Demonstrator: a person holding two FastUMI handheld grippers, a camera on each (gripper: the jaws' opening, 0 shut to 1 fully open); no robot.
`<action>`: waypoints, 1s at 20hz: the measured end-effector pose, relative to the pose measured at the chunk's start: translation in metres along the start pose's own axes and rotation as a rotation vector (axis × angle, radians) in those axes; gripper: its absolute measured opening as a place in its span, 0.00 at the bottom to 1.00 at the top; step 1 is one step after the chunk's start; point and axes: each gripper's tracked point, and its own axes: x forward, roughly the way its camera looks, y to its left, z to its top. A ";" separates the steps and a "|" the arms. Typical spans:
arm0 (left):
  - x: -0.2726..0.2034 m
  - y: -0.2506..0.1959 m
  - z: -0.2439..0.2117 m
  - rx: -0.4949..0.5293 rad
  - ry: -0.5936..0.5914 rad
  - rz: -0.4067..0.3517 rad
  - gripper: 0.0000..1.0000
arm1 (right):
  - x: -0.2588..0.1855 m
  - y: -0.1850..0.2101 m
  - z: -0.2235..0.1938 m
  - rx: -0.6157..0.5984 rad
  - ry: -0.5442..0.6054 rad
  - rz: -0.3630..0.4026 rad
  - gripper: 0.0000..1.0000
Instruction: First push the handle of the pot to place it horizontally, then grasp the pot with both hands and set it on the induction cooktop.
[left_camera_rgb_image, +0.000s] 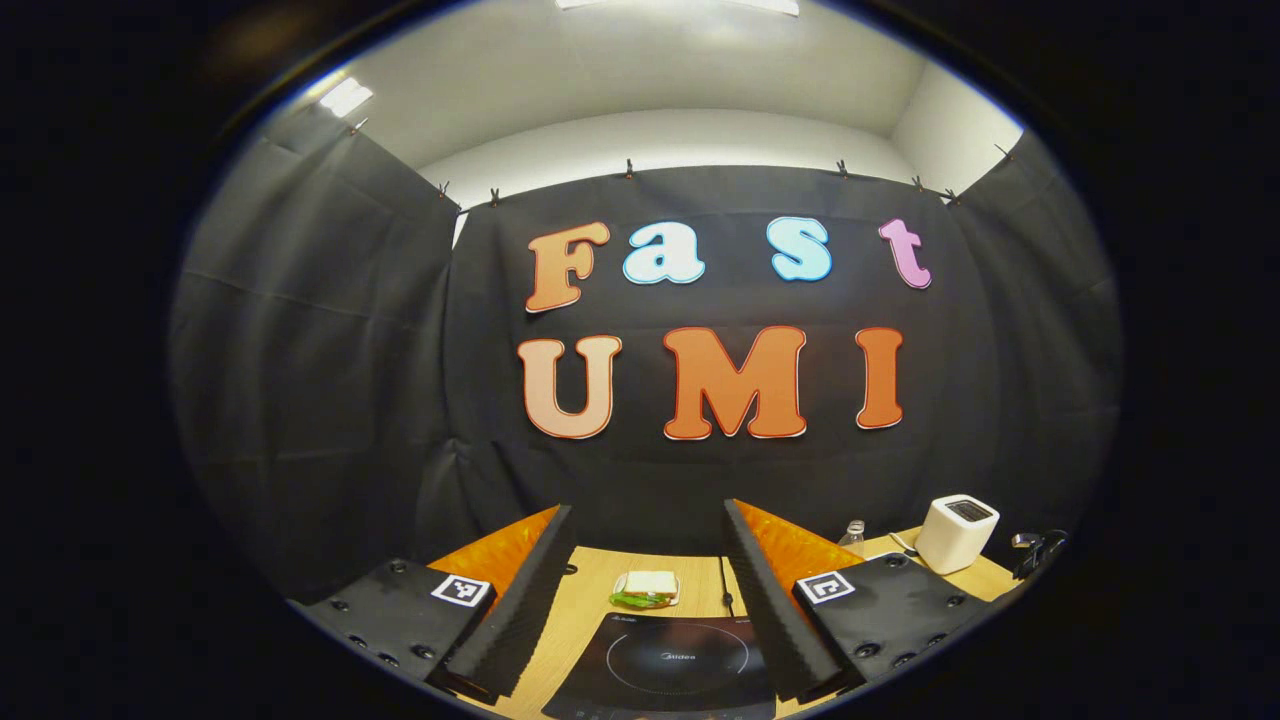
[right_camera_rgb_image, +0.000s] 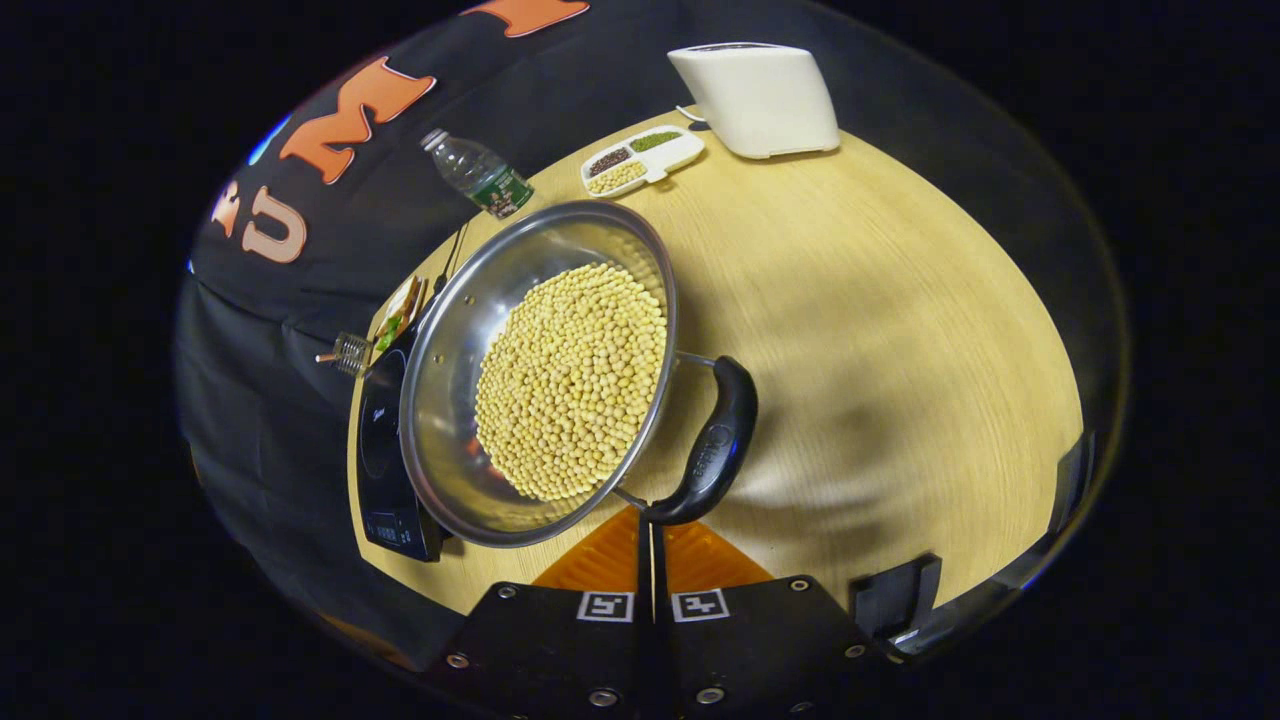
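Observation:
A steel pot (right_camera_rgb_image: 450, 400) filled with yellow beans (right_camera_rgb_image: 570, 380) stands on the wooden table (right_camera_rgb_image: 880, 330). Its black side handle (right_camera_rgb_image: 715, 440) runs along the rim's right side. My right gripper (right_camera_rgb_image: 650, 520) is shut, and its joined tips touch the near end of that handle. The black induction cooktop (right_camera_rgb_image: 380, 450) lies to the left of the pot, partly hidden by its rim. In the left gripper view the cooktop (left_camera_rgb_image: 665, 660) sits low between the fingers of my left gripper (left_camera_rgb_image: 645, 640), which is open, holds nothing and faces the wall.
A white toaster (right_camera_rgb_image: 760, 95), a divided dish of grains (right_camera_rgb_image: 640, 160) and a water bottle (right_camera_rgb_image: 485, 175) stand at the table's far side. A plate with a sandwich (left_camera_rgb_image: 645, 590) lies behind the cooktop. To the right of the pot there is bare wood.

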 end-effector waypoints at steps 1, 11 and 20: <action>0.000 0.002 0.000 0.001 -0.002 0.004 0.96 | 0.000 -0.002 0.004 0.004 -0.006 -0.008 0.00; -0.007 0.018 -0.002 0.036 -0.010 0.030 0.98 | 0.004 -0.021 0.042 0.027 -0.065 -0.088 0.00; -0.015 0.025 -0.002 0.036 -0.008 0.031 0.93 | 0.003 -0.028 0.082 0.075 -0.130 -0.113 0.00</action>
